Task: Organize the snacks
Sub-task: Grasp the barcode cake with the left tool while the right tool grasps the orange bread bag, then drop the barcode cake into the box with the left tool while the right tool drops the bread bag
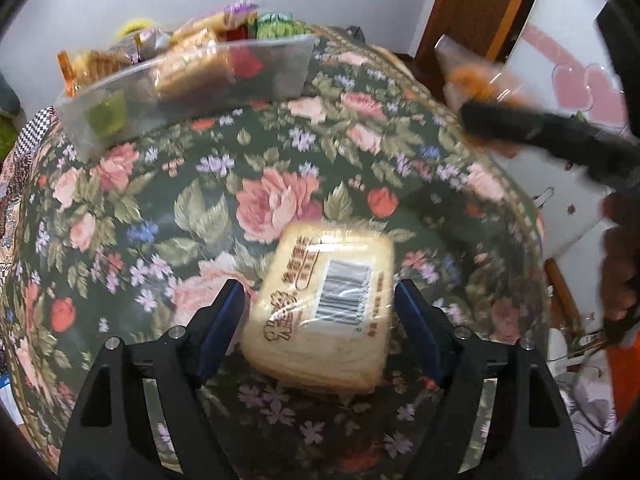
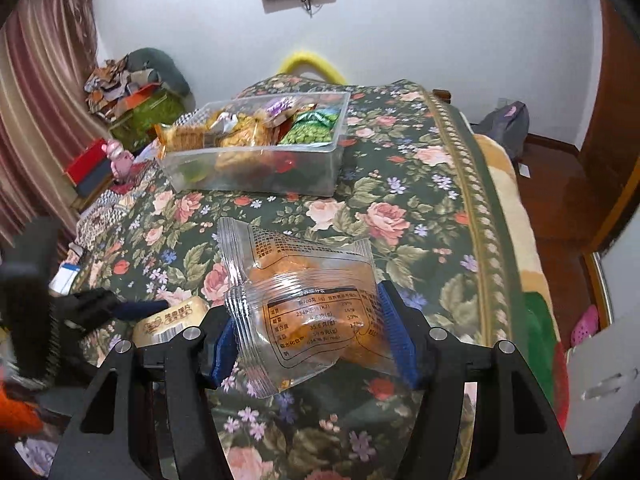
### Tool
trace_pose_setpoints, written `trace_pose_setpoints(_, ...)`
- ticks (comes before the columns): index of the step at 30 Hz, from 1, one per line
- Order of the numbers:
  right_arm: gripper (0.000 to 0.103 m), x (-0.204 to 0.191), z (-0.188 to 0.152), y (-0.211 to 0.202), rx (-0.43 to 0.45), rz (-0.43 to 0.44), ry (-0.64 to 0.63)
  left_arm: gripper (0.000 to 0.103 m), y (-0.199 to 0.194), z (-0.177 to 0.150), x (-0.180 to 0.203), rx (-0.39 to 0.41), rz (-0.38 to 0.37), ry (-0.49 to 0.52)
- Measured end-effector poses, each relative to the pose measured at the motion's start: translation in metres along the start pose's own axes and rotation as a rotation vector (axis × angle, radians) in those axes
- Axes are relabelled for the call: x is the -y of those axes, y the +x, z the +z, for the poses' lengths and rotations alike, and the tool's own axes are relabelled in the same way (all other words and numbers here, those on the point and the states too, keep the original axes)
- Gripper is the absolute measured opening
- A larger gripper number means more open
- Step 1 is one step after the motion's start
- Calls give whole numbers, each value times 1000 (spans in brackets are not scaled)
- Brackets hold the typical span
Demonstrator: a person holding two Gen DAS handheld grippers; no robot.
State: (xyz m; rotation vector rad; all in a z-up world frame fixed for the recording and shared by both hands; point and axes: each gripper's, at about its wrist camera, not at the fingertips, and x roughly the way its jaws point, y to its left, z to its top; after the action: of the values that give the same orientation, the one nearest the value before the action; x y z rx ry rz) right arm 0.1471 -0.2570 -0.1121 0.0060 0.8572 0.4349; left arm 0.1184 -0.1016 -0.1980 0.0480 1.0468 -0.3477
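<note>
The right gripper (image 2: 308, 340) clamped a clear pastry packet (image 2: 304, 304); the left gripper (image 1: 320, 320) stood apart around a bread pack (image 1: 324, 304).

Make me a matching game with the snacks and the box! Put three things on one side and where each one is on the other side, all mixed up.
Things:
1. clear packet with the orange snack
2. pale cracker pack
3. clear plastic box

Where:
A. lying on the flowery blanket between the open fingers of the left gripper
B. at the far end of the blanket, full of snacks
C. pinched in the right gripper, up off the blanket

Pairs: 1-C, 2-A, 3-B
</note>
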Motion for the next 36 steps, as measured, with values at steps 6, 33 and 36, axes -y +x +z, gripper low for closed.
trace_pose_setpoints(6, 59, -5, 0, -3, 9, -6, -9, 56, -4, 8, -26, 41, 0, -101)
trace_pose_setpoints(33, 60, -57, 113, 62, 125, 24, -144, 55, -74, 141, -143, 343, 143, -228)
trace_pose_setpoints(36, 60, -64, 128, 73, 134, 16, -167, 55, -67, 155, -152, 339, 153, -224)
